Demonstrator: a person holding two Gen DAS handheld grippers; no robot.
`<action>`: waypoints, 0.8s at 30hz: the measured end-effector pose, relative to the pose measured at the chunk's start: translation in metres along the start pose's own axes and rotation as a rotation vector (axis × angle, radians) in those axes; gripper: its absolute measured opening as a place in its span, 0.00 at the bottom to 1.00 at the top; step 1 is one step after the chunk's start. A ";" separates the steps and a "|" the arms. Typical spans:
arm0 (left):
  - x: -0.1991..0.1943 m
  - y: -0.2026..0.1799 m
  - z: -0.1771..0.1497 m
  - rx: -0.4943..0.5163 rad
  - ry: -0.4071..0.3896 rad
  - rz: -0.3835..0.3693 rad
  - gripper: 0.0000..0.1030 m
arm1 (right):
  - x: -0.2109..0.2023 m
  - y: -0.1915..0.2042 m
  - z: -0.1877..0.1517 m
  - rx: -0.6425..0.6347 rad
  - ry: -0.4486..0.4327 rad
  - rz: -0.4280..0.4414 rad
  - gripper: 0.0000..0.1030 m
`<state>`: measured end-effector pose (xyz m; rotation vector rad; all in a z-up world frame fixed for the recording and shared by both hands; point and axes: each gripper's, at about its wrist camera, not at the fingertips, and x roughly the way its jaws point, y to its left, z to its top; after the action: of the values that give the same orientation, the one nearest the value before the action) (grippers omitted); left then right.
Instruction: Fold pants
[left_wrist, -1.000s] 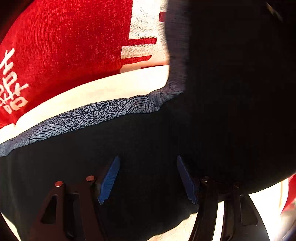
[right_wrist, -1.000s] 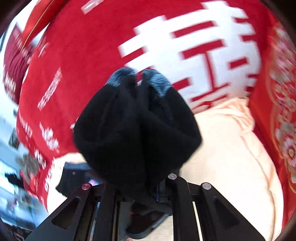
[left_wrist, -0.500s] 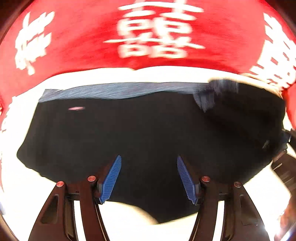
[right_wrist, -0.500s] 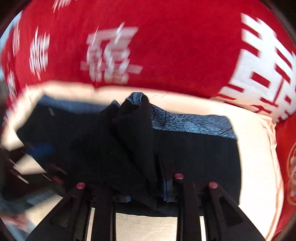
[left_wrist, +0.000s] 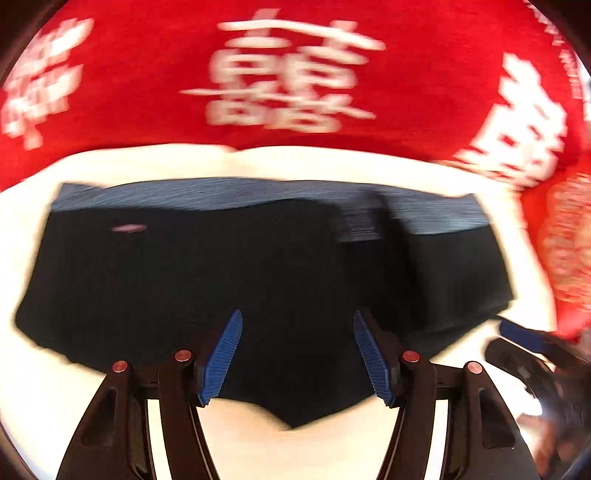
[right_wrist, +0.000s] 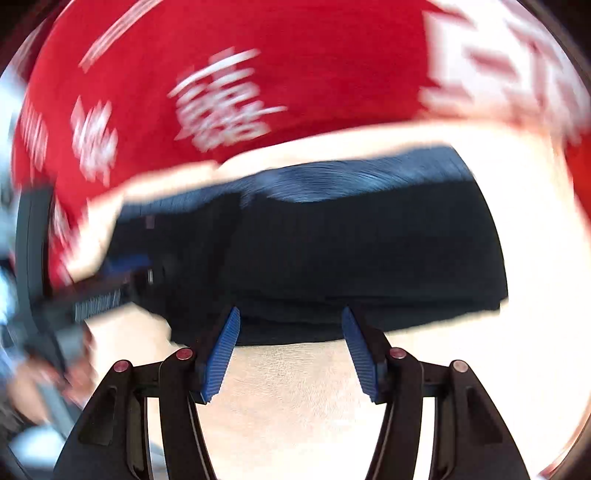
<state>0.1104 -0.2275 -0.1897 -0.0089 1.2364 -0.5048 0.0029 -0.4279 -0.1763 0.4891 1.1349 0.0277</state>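
Cream sheet (left_wrist: 332, 162) under pants (left_wrist: 258, 266) | right gripper (right_wrist: 291, 350) opening, empty | left gripper (left_wrist: 295, 354) hovering half-open, empty | smoothing fold before regripping

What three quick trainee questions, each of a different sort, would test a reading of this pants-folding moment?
1. True or false: the black pants with a grey-blue patterned waistband lie on the cream-white cloth surface.
2. Multiple choice: what sits between the blue ribbed pads of the right gripper? A) a bunched pant leg B) nothing gripped, only pants edge and cream cloth behind C) red fabric
3. Fill in: beyond the cream surface lies a ___ blanket with white characters.

Key: 1 true. 2 B; its jaws are opening with nothing pinched. 3 red.
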 end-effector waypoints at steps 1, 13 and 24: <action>0.003 -0.005 0.005 0.011 0.013 -0.045 0.62 | -0.001 -0.015 0.003 0.065 -0.001 0.040 0.60; 0.049 -0.053 0.022 0.003 0.181 -0.150 0.44 | 0.030 -0.114 -0.007 0.667 -0.022 0.384 0.48; 0.020 -0.053 0.003 0.085 0.113 -0.046 0.26 | 0.016 -0.082 0.000 0.489 0.029 0.351 0.04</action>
<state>0.0991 -0.2826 -0.1919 0.0640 1.3260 -0.6047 -0.0081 -0.4972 -0.2214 1.1233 1.0708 0.0635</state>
